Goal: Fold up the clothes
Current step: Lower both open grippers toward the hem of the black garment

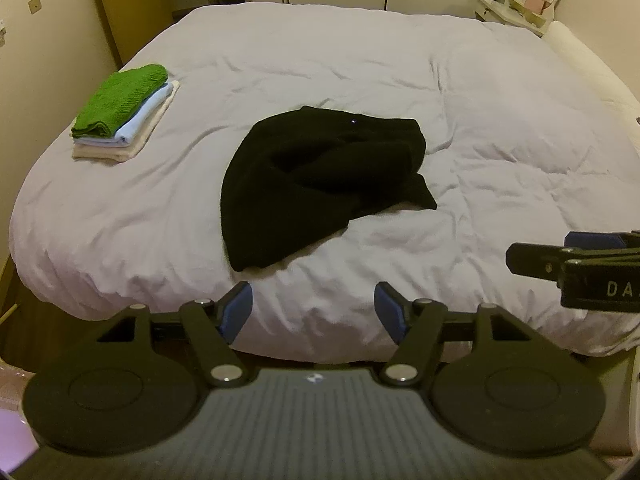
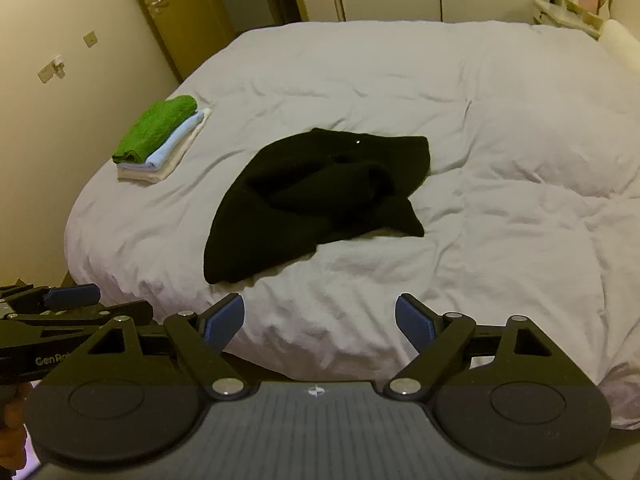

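Note:
A crumpled black garment [image 1: 320,176] [image 2: 316,200] lies in a heap near the middle of the bed. My left gripper [image 1: 314,312] hovers over the bed's near edge, short of the garment, its blue pads apart with nothing between them. My right gripper [image 2: 320,322] is likewise over the near edge, open wider and empty. Each gripper shows in the other's view: the right gripper [image 1: 576,268] at the right edge of the left wrist view, the left gripper [image 2: 76,312] at the lower left of the right wrist view.
A stack of folded cloths [image 1: 124,114] [image 2: 160,138], green over light blue over cream, sits at the bed's left side. The pale duvet [image 1: 440,100] is wrinkled. A wooden door [image 2: 180,8], wardrobe and a shelf [image 1: 520,4] stand beyond the bed.

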A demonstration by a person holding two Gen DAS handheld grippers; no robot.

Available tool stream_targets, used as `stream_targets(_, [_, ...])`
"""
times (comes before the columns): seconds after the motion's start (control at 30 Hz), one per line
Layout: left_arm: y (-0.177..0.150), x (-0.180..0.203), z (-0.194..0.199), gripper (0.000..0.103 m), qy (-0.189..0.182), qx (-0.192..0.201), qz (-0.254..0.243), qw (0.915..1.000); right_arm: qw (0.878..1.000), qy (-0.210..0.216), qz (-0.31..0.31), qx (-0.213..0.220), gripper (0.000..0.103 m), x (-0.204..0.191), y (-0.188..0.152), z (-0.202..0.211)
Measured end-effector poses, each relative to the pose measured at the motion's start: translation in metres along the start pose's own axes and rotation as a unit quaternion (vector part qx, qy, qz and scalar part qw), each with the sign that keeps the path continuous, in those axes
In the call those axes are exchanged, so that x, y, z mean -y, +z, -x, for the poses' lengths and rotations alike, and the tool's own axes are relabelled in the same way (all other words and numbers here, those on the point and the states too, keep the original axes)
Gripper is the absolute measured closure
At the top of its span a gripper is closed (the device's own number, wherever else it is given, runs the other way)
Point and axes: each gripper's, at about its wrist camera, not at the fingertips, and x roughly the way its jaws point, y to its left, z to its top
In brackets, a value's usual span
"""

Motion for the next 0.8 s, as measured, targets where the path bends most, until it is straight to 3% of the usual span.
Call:
stream_targets(0.33, [0.034, -0.027, -0.052, 0.04, -0.033, -0.027, -0.012, 0.999, 1.0, -0.025, -0.01, -0.012, 0.017, -0.006, 0.033, -0.042])
stream_targets(0.8, [0.165, -0.079, -0.163, 0.04, -0.084, -0.067, -0.092, 0.99, 0.993, -0.07, -0.081, -0.054, 0.017, -0.022, 0.13, -0.152])
